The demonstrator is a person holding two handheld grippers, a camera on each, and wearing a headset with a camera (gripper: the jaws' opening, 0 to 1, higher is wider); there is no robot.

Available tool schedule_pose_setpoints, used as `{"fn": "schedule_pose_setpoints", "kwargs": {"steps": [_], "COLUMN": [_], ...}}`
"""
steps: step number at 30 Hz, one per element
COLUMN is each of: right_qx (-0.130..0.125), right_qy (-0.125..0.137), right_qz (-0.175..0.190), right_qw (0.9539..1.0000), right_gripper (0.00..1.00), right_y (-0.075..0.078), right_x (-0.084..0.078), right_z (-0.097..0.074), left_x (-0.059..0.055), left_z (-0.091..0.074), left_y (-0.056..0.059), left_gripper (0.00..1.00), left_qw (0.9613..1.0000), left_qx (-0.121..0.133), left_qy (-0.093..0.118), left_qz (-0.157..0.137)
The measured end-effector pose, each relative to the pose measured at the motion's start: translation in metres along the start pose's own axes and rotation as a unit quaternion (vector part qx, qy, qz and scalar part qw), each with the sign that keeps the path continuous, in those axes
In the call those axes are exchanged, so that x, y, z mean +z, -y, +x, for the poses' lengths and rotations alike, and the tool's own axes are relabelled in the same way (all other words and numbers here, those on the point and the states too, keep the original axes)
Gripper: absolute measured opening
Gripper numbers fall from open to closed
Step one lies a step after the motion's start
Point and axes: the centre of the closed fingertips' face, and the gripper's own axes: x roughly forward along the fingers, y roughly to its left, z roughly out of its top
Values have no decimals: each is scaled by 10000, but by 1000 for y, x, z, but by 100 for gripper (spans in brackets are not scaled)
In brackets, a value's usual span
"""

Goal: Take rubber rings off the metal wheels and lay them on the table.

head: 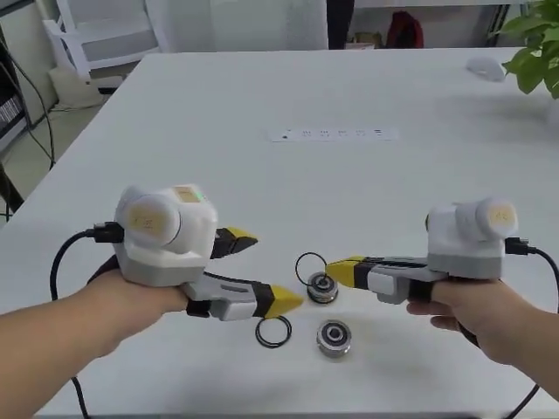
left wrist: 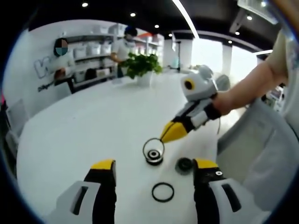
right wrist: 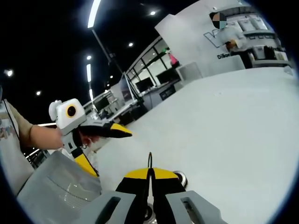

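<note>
One rubber ring (head: 273, 332) lies flat on the table (head: 262, 175) near a bare wheel (head: 334, 337), while my right gripper (head: 332, 267), clenched on the second ring (head: 309, 267), holds it seemingly half off the other wheel (head: 322, 287), and my left gripper (head: 275, 269) gapes idle.

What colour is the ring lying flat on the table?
Black. The rubber ring shows best in the left gripper view.
</note>
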Motion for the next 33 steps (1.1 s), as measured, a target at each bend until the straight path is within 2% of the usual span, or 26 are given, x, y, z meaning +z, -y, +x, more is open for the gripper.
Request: {"fn": "schedule_pose_setpoints", "kwargs": {"steps": [13, 22, 33], "right_qx": [161, 277, 481], "right_qy": [-32, -115, -379], "right_qz": [-26, -16, 8], "right_qw": [9999, 9995, 9981], "right_gripper": [0, 0, 0], "right_y": [-7, -12, -25], "right_x": [2, 1, -11], "right_z": [5, 10, 20], "left_x": [-2, -15, -30], "left_z": [-23, -39, -52], "left_y": [3, 6, 6], "left_gripper": [74, 77, 80], "left_qw": [9999, 9999, 9999], "left_qx": [61, 106, 146], "left_qy": [86, 22, -80], "left_qz": [-9, 7, -44]}}
